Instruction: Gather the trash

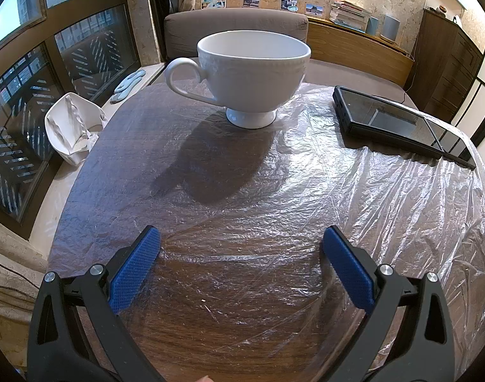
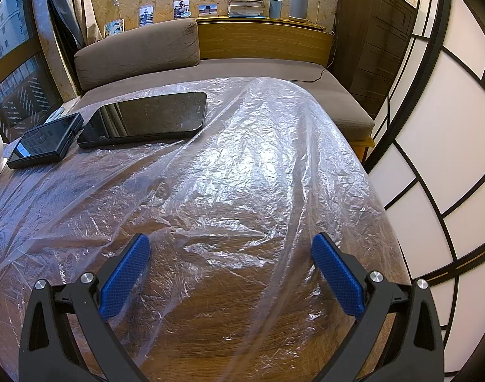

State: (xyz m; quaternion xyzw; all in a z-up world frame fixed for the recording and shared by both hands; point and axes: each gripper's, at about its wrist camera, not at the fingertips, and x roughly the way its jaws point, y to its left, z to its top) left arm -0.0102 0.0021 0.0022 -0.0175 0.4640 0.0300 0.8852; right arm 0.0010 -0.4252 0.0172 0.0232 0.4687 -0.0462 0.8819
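A thin clear plastic sheet [image 1: 354,197] lies crumpled over a round wooden table [image 1: 229,334]; in the right wrist view the plastic sheet [image 2: 242,165] covers most of the top. My left gripper [image 1: 241,242] is open and empty, low over the table's near part. My right gripper [image 2: 231,250] is open and empty, just above the wrinkled plastic. A crumpled white paper container [image 1: 72,127] sits off the table's left edge by the window.
A white footed cup [image 1: 252,70] stands at the table's far side. Two black flat devices lie on the plastic: a small one [image 2: 45,141] and a larger one [image 2: 147,117], also in the left view [image 1: 392,121]. A brown sofa [image 2: 140,54] stands behind.
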